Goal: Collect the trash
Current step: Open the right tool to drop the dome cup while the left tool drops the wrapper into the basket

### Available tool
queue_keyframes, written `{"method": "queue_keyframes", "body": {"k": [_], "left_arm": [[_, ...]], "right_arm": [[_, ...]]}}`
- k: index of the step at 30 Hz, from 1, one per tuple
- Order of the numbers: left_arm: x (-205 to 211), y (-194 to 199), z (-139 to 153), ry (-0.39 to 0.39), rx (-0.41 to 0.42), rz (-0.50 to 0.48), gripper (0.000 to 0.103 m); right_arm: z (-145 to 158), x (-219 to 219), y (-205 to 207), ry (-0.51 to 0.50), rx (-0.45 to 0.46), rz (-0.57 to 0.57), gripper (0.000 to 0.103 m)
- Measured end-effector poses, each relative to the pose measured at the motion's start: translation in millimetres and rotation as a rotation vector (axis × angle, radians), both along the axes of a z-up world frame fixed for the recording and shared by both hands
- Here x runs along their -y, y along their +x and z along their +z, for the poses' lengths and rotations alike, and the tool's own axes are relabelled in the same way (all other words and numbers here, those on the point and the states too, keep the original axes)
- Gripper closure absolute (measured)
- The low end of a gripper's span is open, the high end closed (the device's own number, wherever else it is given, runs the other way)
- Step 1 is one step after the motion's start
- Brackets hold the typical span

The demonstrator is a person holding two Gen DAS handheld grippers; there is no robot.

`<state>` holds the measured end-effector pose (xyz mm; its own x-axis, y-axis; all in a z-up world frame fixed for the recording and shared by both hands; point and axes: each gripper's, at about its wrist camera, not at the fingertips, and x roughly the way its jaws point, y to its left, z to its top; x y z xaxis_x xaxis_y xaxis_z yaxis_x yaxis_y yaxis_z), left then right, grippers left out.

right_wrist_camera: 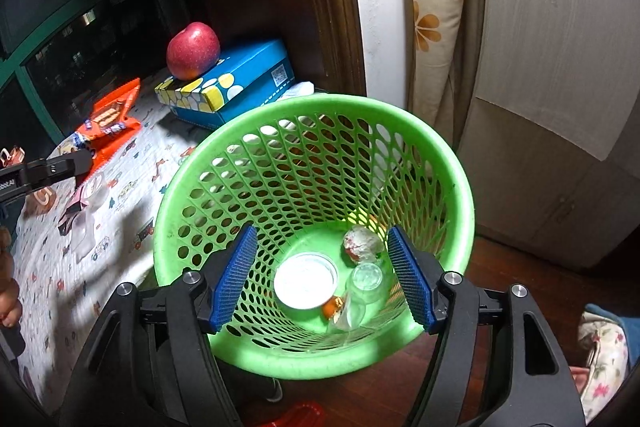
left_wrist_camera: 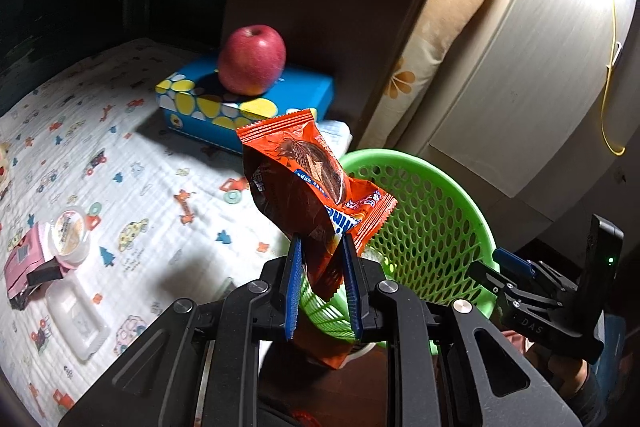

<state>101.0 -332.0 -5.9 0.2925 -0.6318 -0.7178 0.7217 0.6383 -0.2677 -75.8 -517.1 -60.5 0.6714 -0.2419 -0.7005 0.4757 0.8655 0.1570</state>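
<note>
Here the left gripper [left_wrist_camera: 320, 255] pinches a light, crinkly orange foil snack wrapper [left_wrist_camera: 308, 195] by its lower body, near the green perforated plastic basket [right_wrist_camera: 256, 131], while the right gripper [right_wrist_camera: 322, 275] hangs spread and empty.

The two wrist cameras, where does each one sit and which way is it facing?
Left wrist: on the left gripper, looking down over the bed; its jaws pinch an orange snack wrapper near the green basket. The right gripper shows at right.
Right wrist: on the right gripper, jaws open, looking into the basket at trash; a hand shows at left.
Shared: basket, wrapper, apple, blue tissue box.
</note>
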Motion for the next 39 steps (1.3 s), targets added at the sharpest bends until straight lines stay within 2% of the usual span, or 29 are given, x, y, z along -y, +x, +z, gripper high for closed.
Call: {"method": "queue_keyframes", "body": {"k": [8, 15, 17, 18, 19, 23, 24, 31, 32, 33, 36, 39], "left_arm": [[35.2, -18.3, -14.8, 0.023, -0.03, -0.088, 0.084], [52.7, -31.1, -25.4, 0.034, -0.047, -0.141, 0.079], [55.1, -34.3, -28.0, 0.039, -0.054, -0.151, 0.073], [55.1, -34.9, -29.3, 0.041, -0.055, -0.15, 0.067], [54.2, -35.6, -30.2, 0.044, -0.054, -0.145, 0.059], [45.2, -33.3, -32.2, 0.047, -0.058, -0.125, 0.055], [40.9, -32.0, -32.4, 0.051, -0.056, -0.112, 0.05], [4.1, -21.3, -28.4, 0.067, -0.008, -0.027, 0.042], [-3.0, -18.9, -27.1, 0.064, -0.003, -0.02, 0.039], [-9.6, -16.2, -25.5, 0.058, -0.002, -0.008, 0.031], [-31.2, -6.1, -20.6, 0.058, 0.016, 0.04, 0.03], [-53.9, 4.9, -17.6, 0.066, 0.047, 0.094, 0.024]], "right_arm": [[-4.0, 2.7, -10.9, 0.012, 0.0, -0.01, 0.033], [-4.4, 5.9, -17.7, 0.016, 0.011, -0.026, 0.029], [-4.4, 6.8, -19.1, 0.016, 0.012, -0.029, 0.029], [-4.5, 7.0, -19.7, 0.018, 0.012, -0.03, 0.029], [-4.3, 7.3, -19.9, 0.019, 0.013, -0.03, 0.029], [-3.4, 4.9, -18.8, 0.022, 0.014, -0.021, 0.028], [-3.0, 3.1, -17.5, 0.023, 0.015, -0.016, 0.028], [1.1, -13.7, -3.9, 0.014, 0.024, 0.033, 0.026], [1.9, -16.8, -1.0, 0.013, 0.025, 0.042, 0.026], [3.0, -20.1, 1.4, 0.011, 0.027, 0.052, 0.025], [6.0, -30.7, 9.9, 0.003, 0.029, 0.081, 0.025], [7.6, -42.4, 20.7, 0.001, 0.029, 0.114, 0.025]]}}
